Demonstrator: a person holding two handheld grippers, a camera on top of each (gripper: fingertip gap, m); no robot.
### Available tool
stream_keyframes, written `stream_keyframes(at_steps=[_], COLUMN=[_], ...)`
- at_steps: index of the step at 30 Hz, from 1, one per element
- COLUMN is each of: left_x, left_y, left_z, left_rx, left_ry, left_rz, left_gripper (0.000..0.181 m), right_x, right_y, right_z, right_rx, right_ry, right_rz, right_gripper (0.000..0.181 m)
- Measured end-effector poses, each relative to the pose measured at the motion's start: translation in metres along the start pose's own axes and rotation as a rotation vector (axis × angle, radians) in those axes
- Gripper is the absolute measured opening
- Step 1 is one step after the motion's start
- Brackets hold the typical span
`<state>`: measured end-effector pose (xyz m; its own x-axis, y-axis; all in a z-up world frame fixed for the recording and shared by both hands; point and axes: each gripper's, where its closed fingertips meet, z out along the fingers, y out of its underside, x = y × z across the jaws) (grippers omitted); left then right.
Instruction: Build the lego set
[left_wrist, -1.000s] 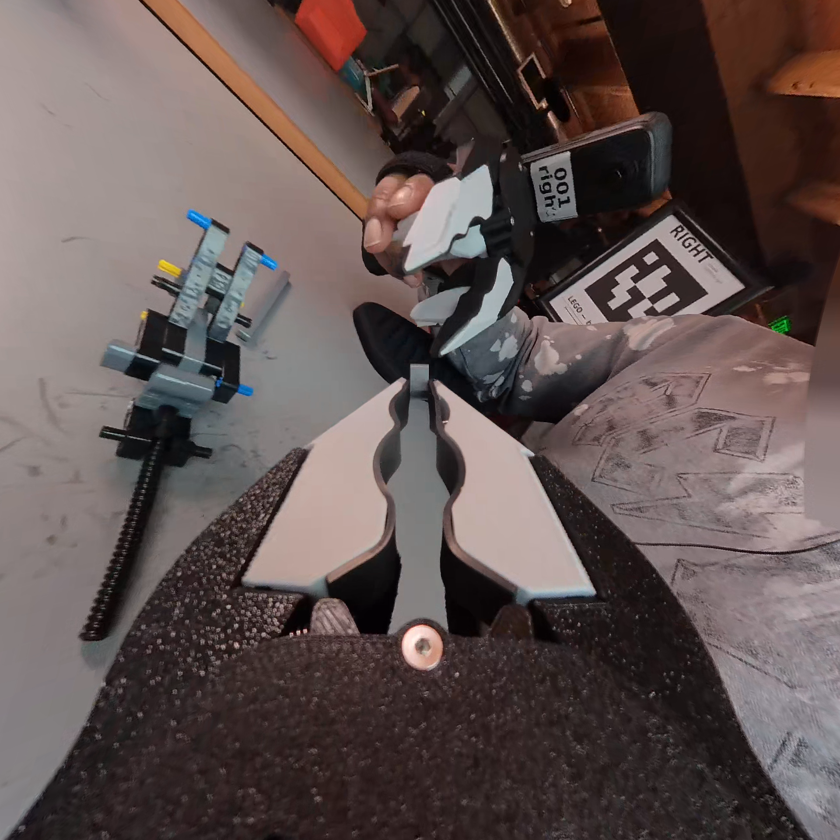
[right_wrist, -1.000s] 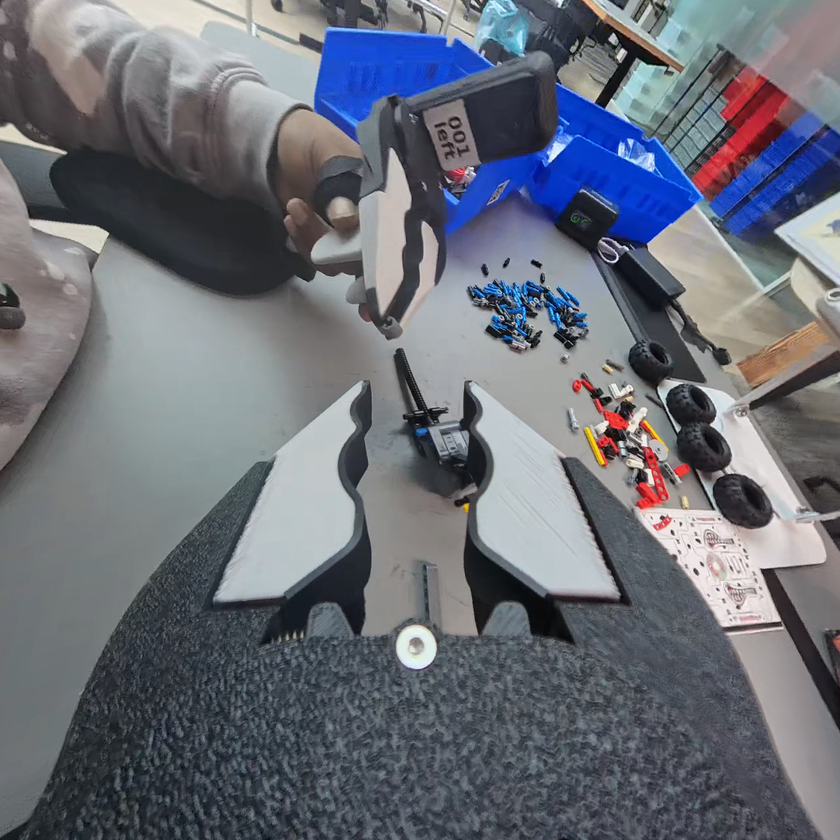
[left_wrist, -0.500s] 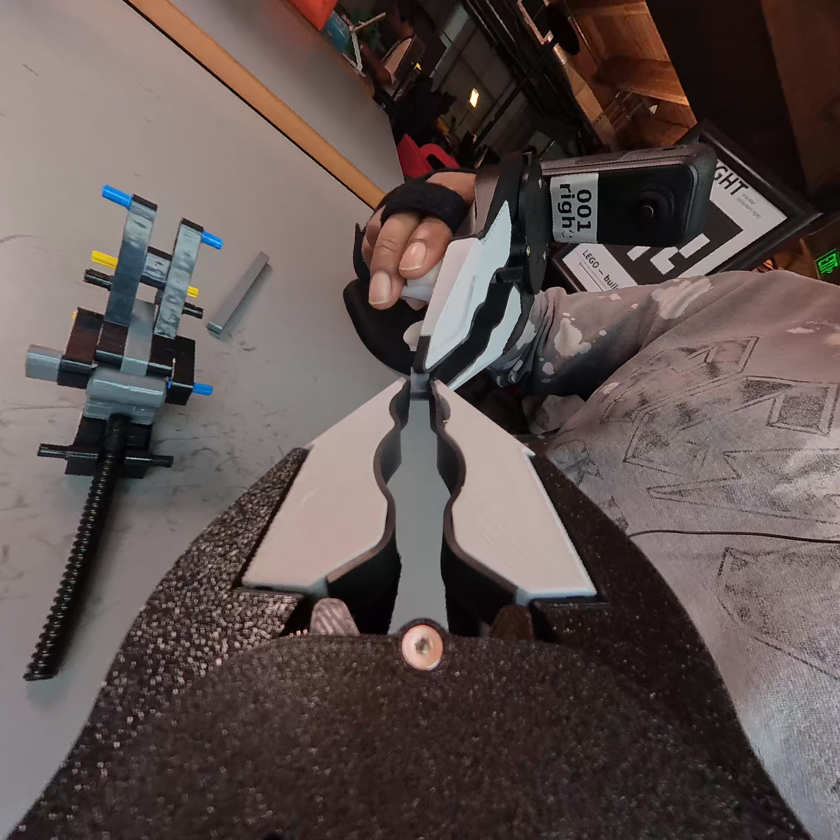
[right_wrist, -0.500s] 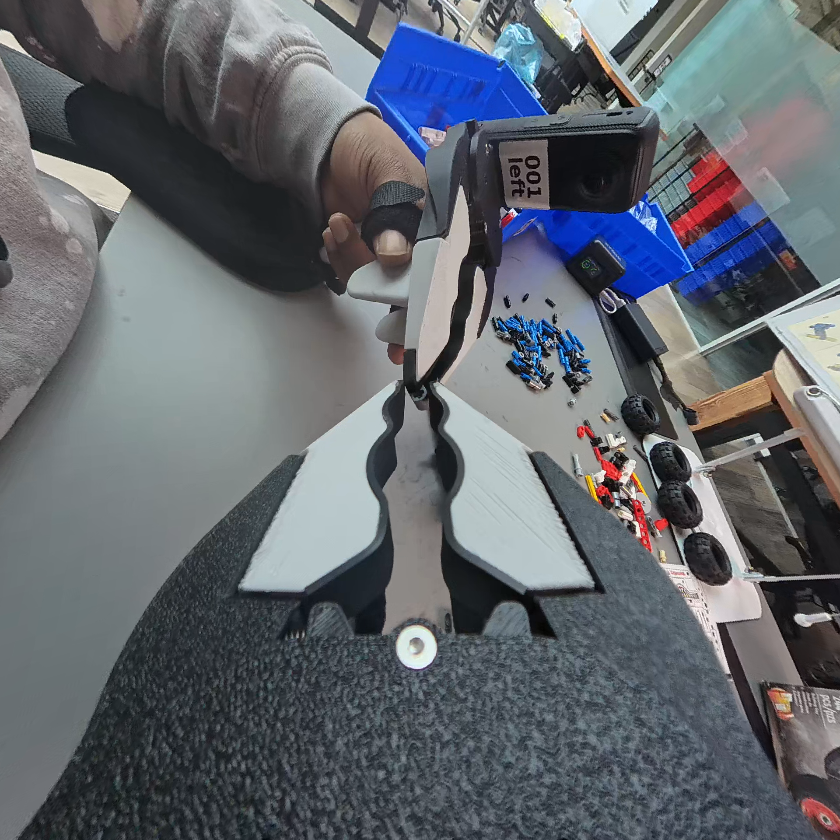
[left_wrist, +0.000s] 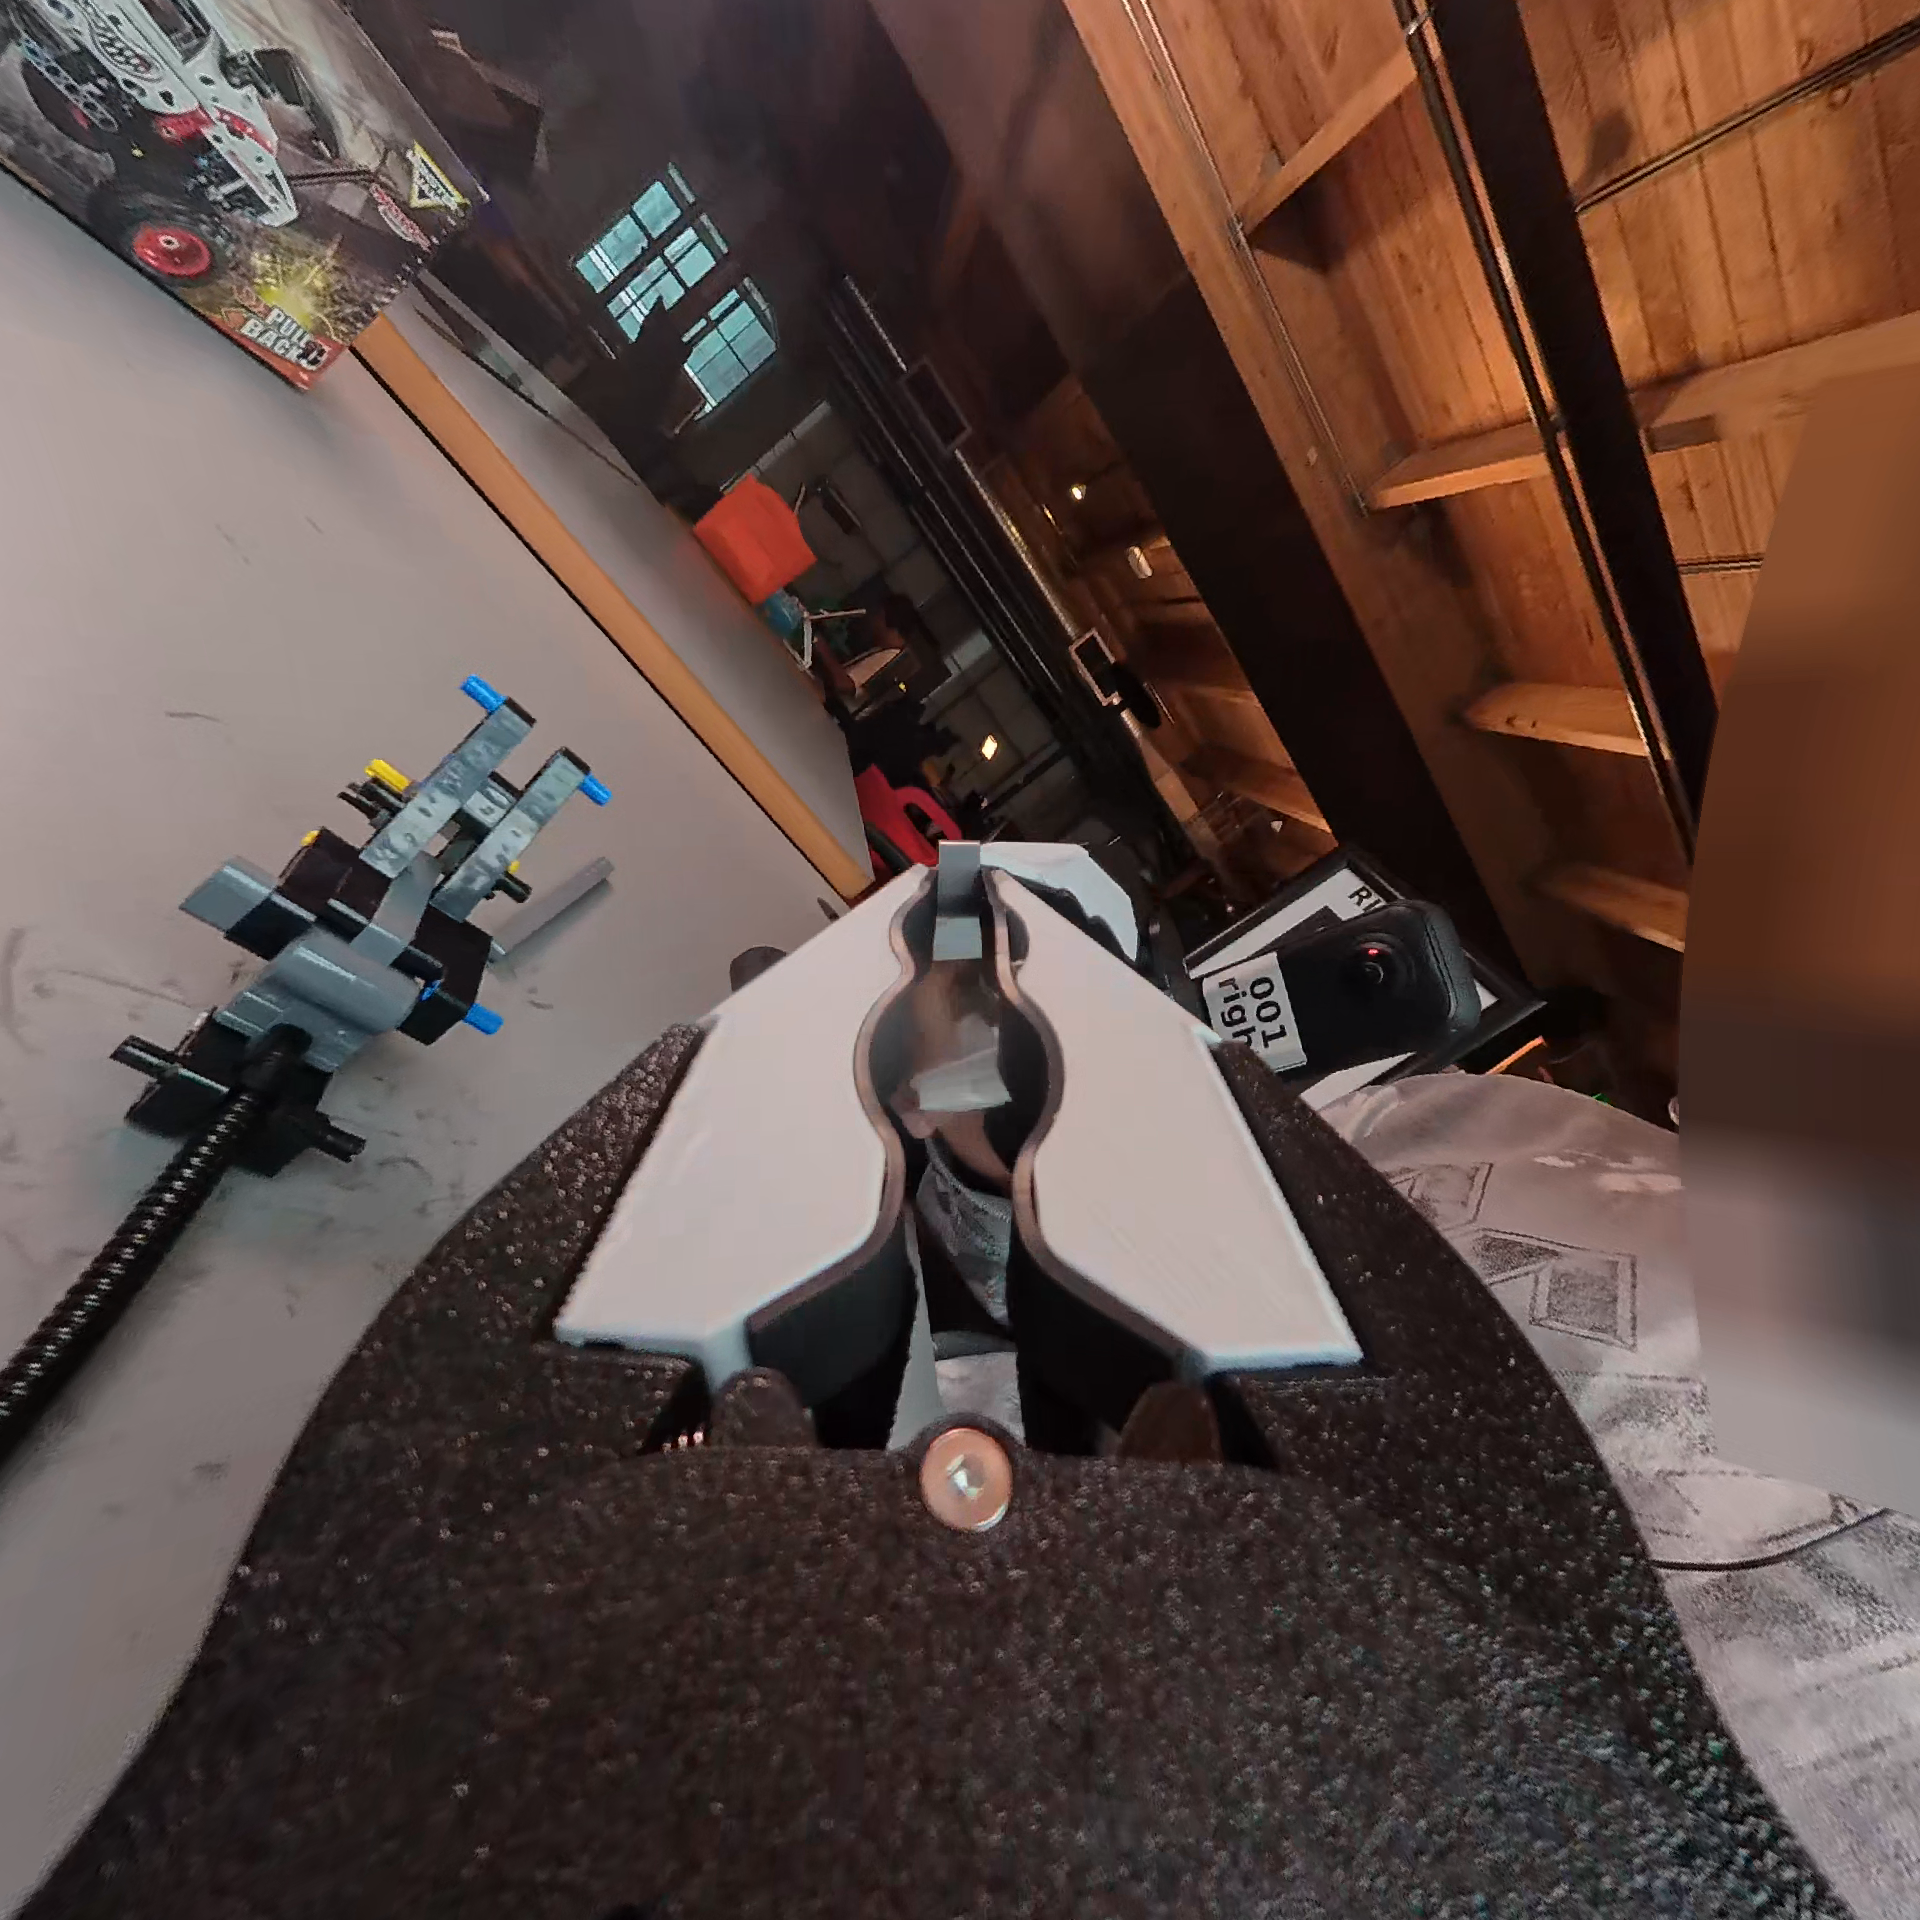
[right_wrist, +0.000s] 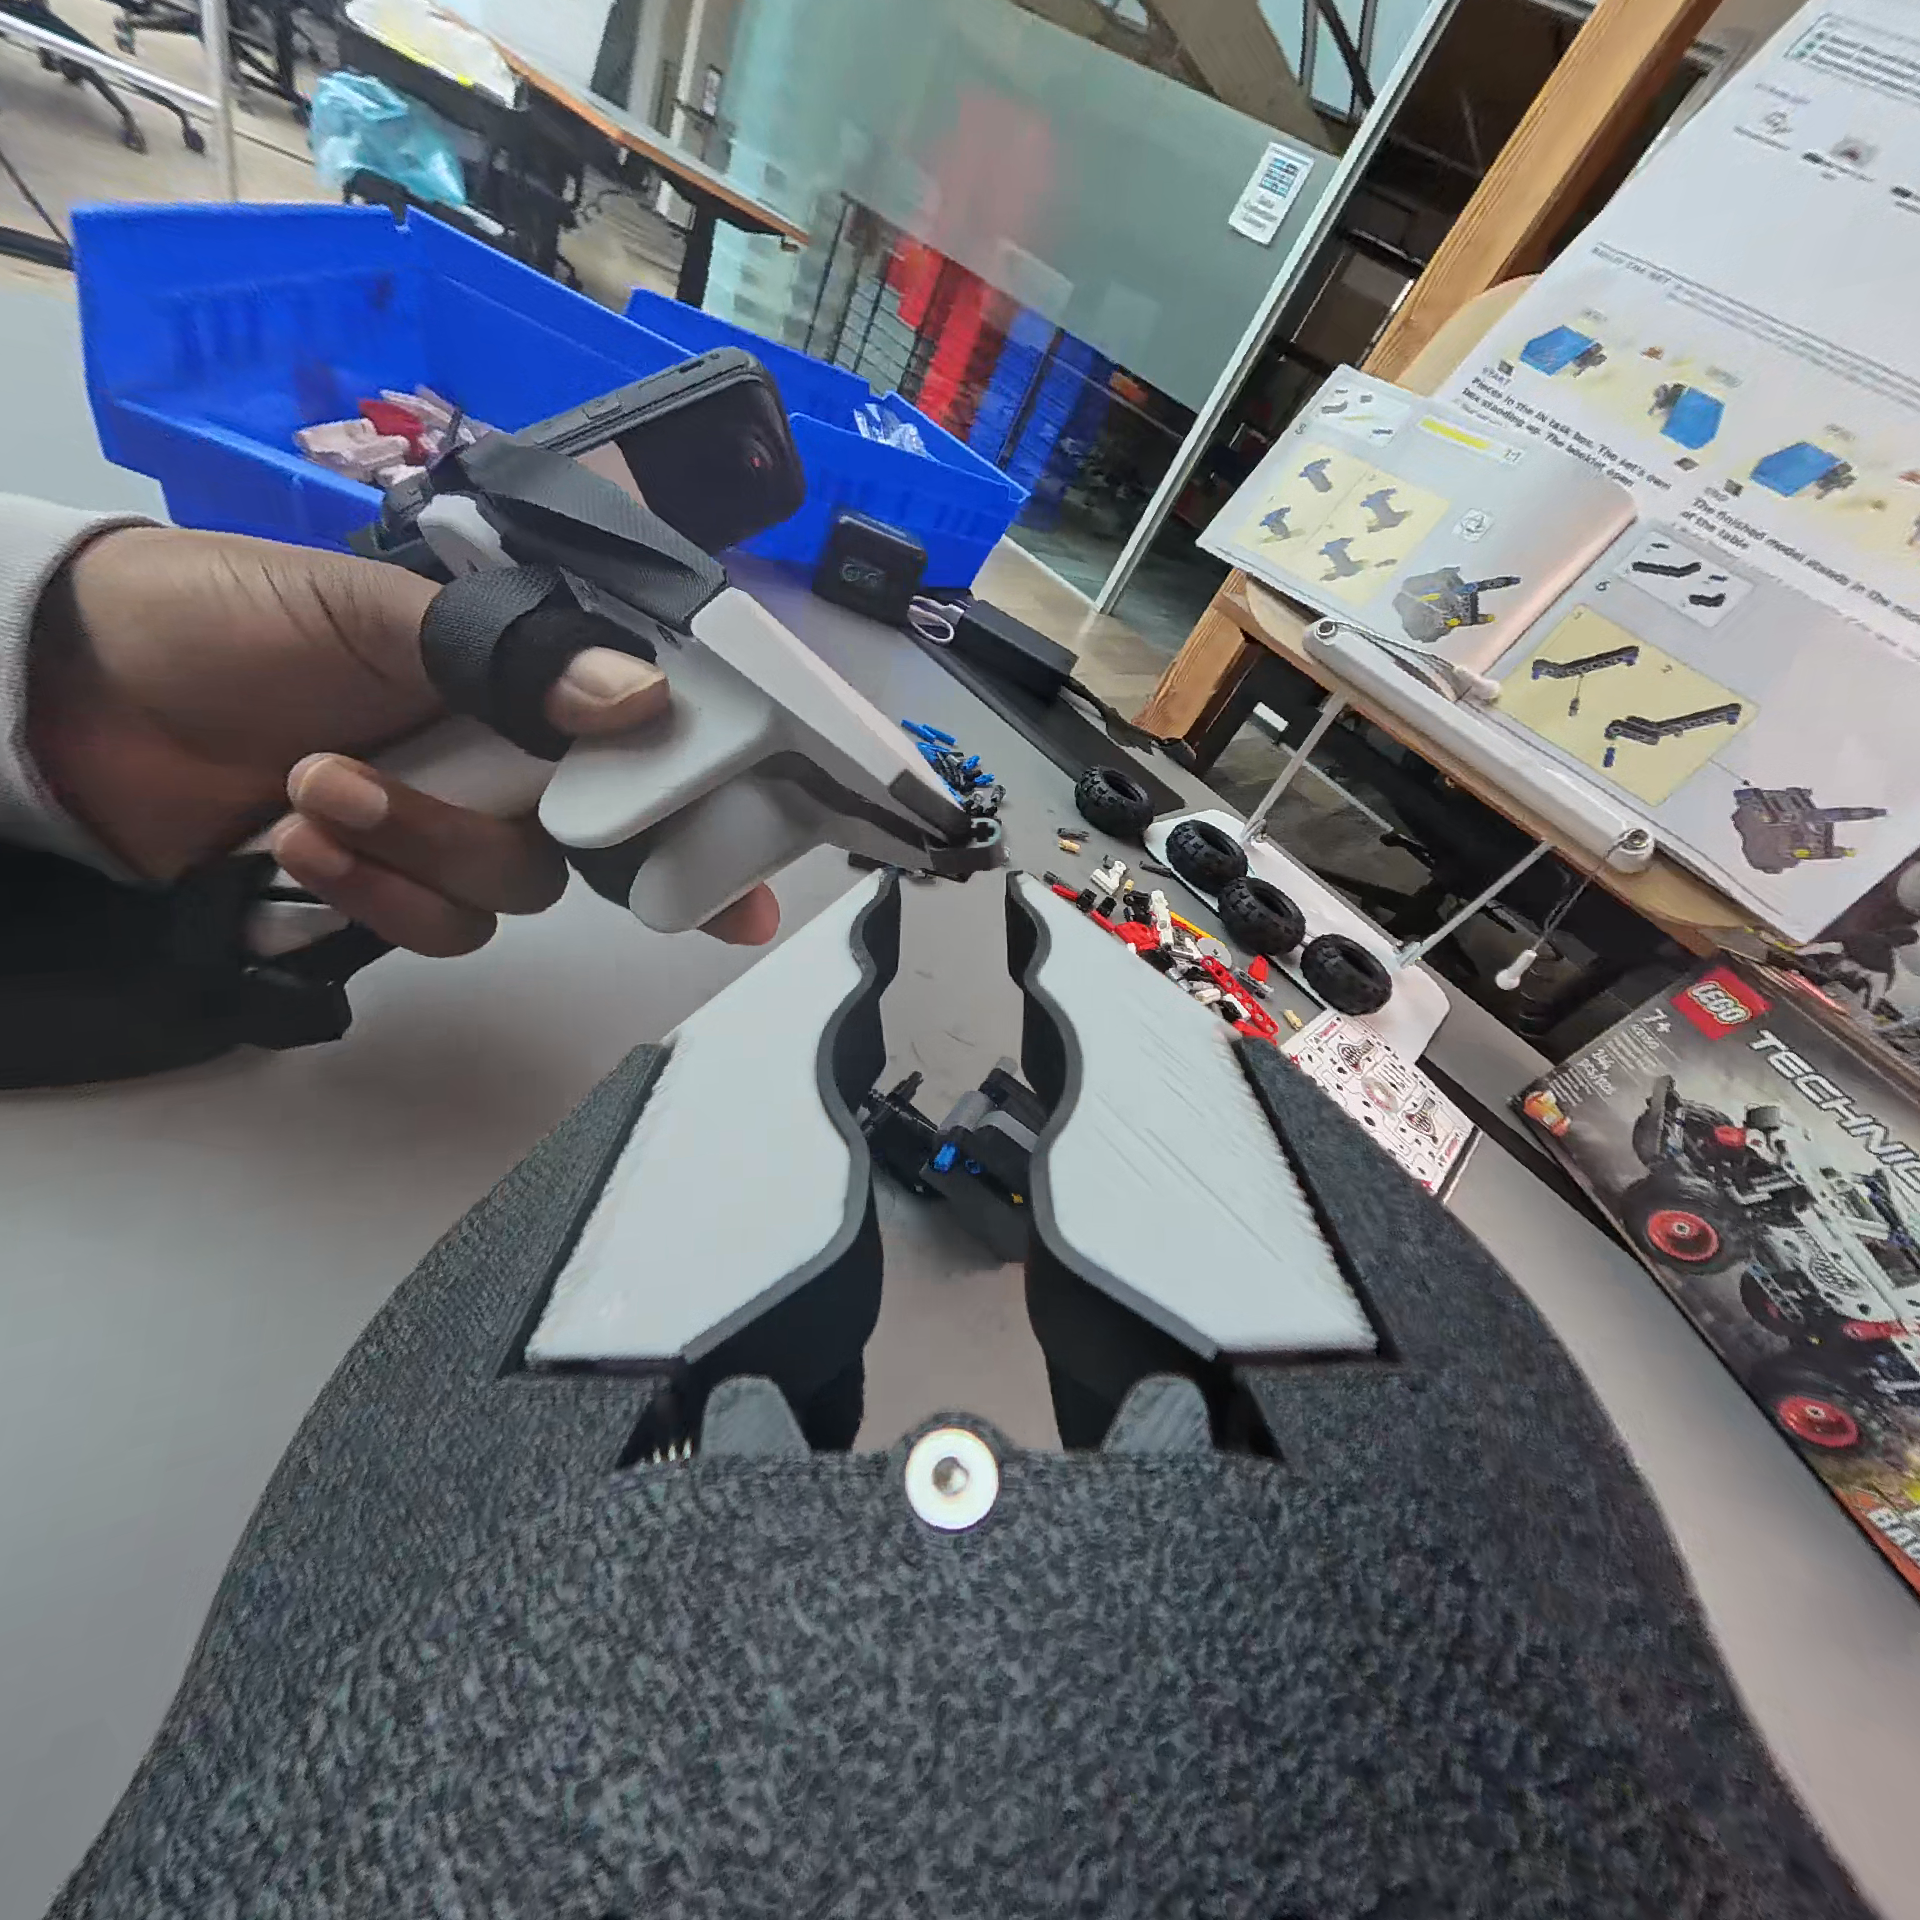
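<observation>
Right wrist view: four tyres; right gripper fingers parted, empty; left gripper fingers pinch one grey piece.

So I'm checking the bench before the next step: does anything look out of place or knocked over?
Mostly tidy. The half-built grey and black lego assembly lies on the grey table, and one loose grey beam lies beside it, away from the sorted piles of small parts. Nothing looks spilled or broken.

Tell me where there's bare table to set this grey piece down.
Bare table lies between the left hand and the half-built model. It's crowded past the right tool: loose red and black parts, four tyres, the sticker sheet and the set's box.
</observation>
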<state>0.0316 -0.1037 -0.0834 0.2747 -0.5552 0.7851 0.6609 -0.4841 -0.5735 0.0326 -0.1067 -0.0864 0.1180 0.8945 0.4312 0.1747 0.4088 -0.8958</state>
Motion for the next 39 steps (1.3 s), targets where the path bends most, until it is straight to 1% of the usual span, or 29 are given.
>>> stream_keyframes(at_steps=[3, 5, 11, 15, 17, 19, 23, 26, 28, 30, 32, 37, 39], left_x=[0.001, 0.001, -0.003, -0.003, -0.003, -0.002, 0.005, 0.000, 0.002, 0.005, 0.003, -0.012, -0.016], left_y=[0.003, 0.004, 0.010, 0.014, 0.015, 0.016, 0.012, 0.011, 0.011, 0.012, 0.013, 0.013, 0.015], left_z=[0.002, 0.002, 0.002, 0.003, 0.003, 0.004, 0.004, 0.002, 0.002, 0.003, 0.003, 0.004, 0.005], left_rx=[-0.005, -0.013, -0.058, -0.086, -0.096, -0.103, -0.077, -0.076, -0.075, -0.085, -0.093, -0.120, -0.138], left_ry=[0.002, -0.003, -0.050, -0.051, -0.042, -0.025, 0.060, 0.037, 0.049, 0.062, 0.027, -0.176, -0.241], left_rz=[0.006, 0.018, 0.064, 0.057, 0.045, 0.014, -0.067, -0.066, -0.069, -0.061, -0.016, 0.199, 0.272], left_gripper=[0.007, 0.007, 0.006, 0.007, 0.007, 0.012, 0.021, 0.019, 0.017, 0.012, 0.007, 0.007, 0.007], right_x=[-0.004, -0.002, -0.004, -0.006, -0.007, -0.007, -0.003, -0.005, -0.006, -0.007, -0.007, -0.004, -0.004], right_y=[-0.002, -0.003, 0.003, 0.005, 0.005, 0.006, 0.006, 0.002, 0.000, 0.001, 0.004, 0.015, 0.016], right_z=[0.006, 0.007, 0.008, 0.006, 0.005, 0.003, 0.001, -0.003, -0.005, -0.006, -0.005, 0.000, 0.001], right_rx=[0.014, 0.018, 0.006, 0.029, 0.054, 0.070, 0.090, 0.125, 0.137, 0.145, 0.137, 0.060, 0.053], right_ry=[0.039, 0.048, -0.017, -0.042, -0.046, -0.056, -0.052, -0.073, -0.089, -0.098, -0.101, -0.066, -0.066], right_rz=[-0.021, -0.046, -0.196, -0.251, -0.251, -0.258, -0.235, -0.200, -0.173, -0.154, -0.137, -0.100, -0.067], right_gripper=[0.023, 0.019, 0.012, 0.010, 0.009, 0.009, 0.008, 0.008, 0.008, 0.008, 0.008, 0.008, 0.008])
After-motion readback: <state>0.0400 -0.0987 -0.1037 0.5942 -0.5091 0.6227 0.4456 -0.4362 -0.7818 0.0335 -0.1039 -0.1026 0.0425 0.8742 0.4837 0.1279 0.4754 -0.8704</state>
